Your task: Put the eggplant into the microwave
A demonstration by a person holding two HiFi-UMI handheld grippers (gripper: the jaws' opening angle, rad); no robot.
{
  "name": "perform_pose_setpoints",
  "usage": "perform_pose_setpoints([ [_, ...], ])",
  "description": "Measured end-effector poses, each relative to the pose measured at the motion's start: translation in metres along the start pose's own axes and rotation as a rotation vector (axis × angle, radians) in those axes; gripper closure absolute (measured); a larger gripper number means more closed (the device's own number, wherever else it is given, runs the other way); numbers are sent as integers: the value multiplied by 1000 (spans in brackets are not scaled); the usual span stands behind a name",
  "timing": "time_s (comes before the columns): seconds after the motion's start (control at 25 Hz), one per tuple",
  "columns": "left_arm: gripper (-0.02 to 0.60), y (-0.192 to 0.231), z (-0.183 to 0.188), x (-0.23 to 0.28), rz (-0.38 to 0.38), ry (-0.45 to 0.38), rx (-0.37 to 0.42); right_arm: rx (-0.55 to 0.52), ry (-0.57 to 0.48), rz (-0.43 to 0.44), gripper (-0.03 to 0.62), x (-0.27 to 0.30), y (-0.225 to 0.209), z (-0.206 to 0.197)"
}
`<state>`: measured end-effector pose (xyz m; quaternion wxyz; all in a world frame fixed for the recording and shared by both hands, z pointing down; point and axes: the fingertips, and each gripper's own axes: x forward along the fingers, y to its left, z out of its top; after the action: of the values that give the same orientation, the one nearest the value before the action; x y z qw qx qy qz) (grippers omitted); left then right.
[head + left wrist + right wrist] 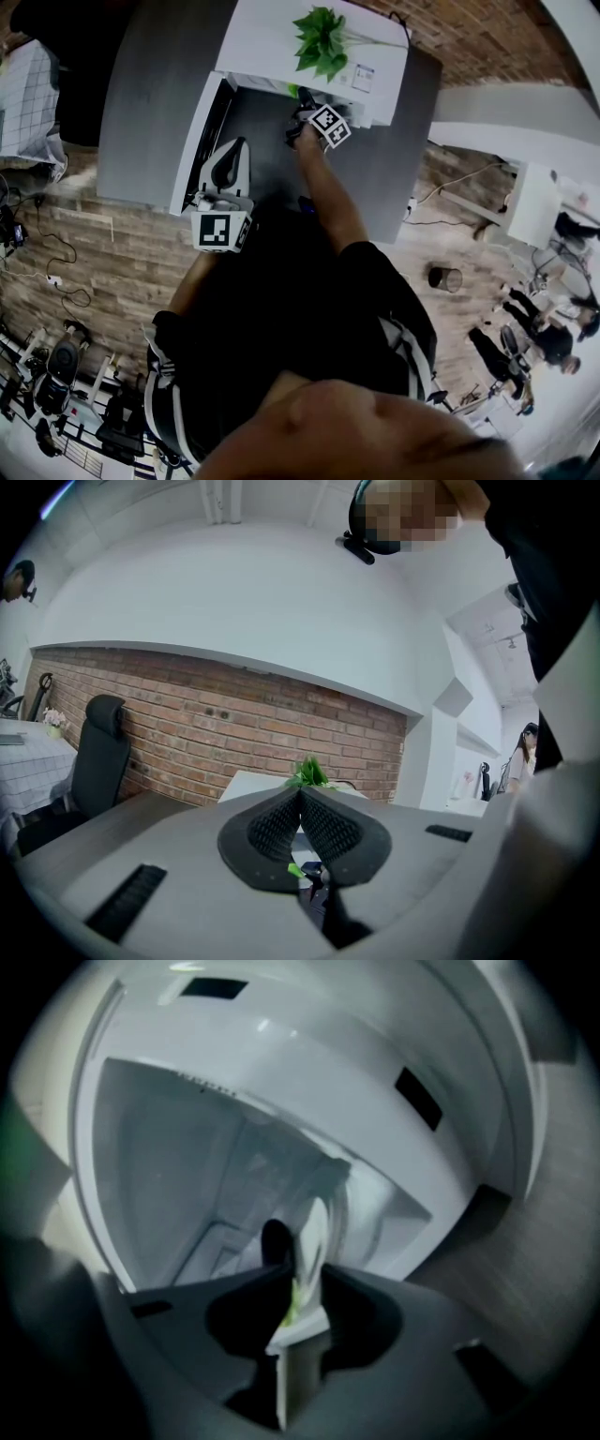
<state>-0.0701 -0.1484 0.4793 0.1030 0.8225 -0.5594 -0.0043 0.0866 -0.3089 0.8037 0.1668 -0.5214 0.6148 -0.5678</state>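
Observation:
The white microwave (272, 37) stands on the grey table with its door (194, 150) swung open to the left. My right gripper (307, 114) reaches into the opening. In the right gripper view its jaws (305, 1274) stand a little apart inside the white cavity (159, 1166). The dark eggplant (275, 1241) lies just past the tips, with its green stem (292, 1305) in the gap, and no pad clearly presses on it. My left gripper (232, 148) hovers by the open door. Its pads (281, 832) meet at the tips with nothing between them.
A green potted plant (322, 42) sits on top of the microwave. The grey table (150, 94) stands in front of a brick wall (216, 724), with a black office chair (98, 752) to the left. People (544, 337) and a small bin (447, 278) are on the floor to the right.

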Motion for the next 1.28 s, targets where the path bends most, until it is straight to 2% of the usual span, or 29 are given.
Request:
perform_pose_setpoints([
  [0.2,546,0,2,0,12,2,-25,-132,39,-77,479,-2,-2,-2],
  [0.36,546,-1,-1,-1,1,4,-13,-218,78,-133,451,-5,-7,-8],
  [0.72,546,-3,1,2,-7,10,-24,-356,113,-162,419,-11,-5,-8],
  [0.8,546,-4,0,2,-12,9,-22,-429,118,-173,418,-14,-4,-7],
  [0.96,546,-6,-1,4,-16,11,-30,-659,160,-208,418,-21,-2,-11],
  [1.04,546,-7,-1,5,-18,11,-34,-741,187,-231,418,-24,-4,-15],
  [1.08,546,-7,-1,5,-19,10,-34,-766,198,-239,421,-25,-5,-17],
  [1.24,546,-8,-3,6,-21,12,-35,-858,216,-248,522,-26,-2,-23],
  [1.28,546,-8,-2,6,-22,11,-36,-880,221,-247,531,-26,1,-24],
])
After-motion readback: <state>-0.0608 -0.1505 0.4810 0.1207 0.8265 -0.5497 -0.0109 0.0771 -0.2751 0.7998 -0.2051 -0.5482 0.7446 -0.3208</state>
